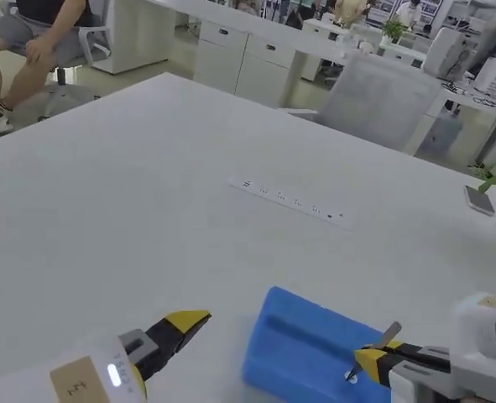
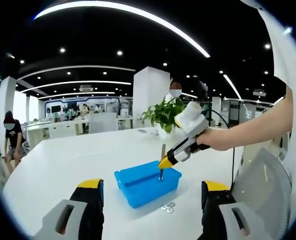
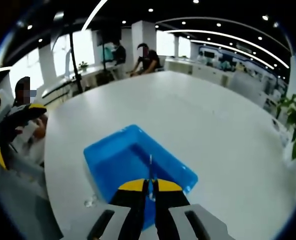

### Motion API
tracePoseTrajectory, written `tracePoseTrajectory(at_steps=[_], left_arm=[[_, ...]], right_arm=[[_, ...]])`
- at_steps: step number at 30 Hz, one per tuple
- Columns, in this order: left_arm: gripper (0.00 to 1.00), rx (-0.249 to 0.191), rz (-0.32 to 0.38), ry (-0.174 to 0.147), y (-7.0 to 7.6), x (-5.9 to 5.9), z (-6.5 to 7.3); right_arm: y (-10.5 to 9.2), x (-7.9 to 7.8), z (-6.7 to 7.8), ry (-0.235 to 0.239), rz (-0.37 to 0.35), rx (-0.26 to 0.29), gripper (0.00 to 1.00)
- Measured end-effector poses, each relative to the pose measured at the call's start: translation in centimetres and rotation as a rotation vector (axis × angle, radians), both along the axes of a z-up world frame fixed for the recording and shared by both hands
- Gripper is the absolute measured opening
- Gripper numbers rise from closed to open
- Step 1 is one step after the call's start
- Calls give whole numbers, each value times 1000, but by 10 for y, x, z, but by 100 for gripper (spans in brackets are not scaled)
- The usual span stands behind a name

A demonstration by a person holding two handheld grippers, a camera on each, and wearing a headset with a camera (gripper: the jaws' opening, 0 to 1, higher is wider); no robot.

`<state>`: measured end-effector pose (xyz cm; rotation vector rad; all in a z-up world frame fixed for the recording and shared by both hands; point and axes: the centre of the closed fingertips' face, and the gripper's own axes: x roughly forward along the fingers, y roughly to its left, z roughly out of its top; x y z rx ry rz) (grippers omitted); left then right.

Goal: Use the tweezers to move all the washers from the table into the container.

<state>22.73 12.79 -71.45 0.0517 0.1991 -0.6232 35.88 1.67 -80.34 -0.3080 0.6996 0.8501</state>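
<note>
In the head view the left gripper [image 1: 187, 321] hangs at the lower left of the frame over the white table [image 1: 147, 210]. To its right, at lower centre, the blue container [image 1: 298, 336] stands on the table. At the lower right the right gripper [image 1: 369, 361] pinches the tweezers [image 1: 388, 337], which slant down over the container. A power strip [image 1: 289, 200] lies mid-frame and a phone [image 1: 480, 200] sits near the right edge.

In the left gripper view that gripper's own jaws are spread wide at the bottom of the frame, with nothing between them. Between them, further off, the container [image 2: 145, 184] sits at centre. Several washers [image 2: 168, 206] lie on the table just below and right of it, outside its wall. The tweezers [image 2: 162, 159] reach down into the container from the right gripper [image 2: 166, 163]. Whether their tips carry a washer is too small to tell.

In the right gripper view the jaws are pressed together on the tweezers [image 3: 150, 167] at bottom centre, with the tips over the open container [image 3: 122, 160].
</note>
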Motion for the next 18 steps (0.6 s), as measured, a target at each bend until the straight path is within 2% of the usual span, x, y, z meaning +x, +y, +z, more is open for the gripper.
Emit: tracePoseTrajectory(at_steps=[13,18], left_arm=[[80,2,-20,19,-4,-1,-3],[79,3,-18,21,-4,-1,-4]], right_arm=[[-3,-2,-7,18,-21,-2,4],[-3,-2,-8,9,-22,-5,4]])
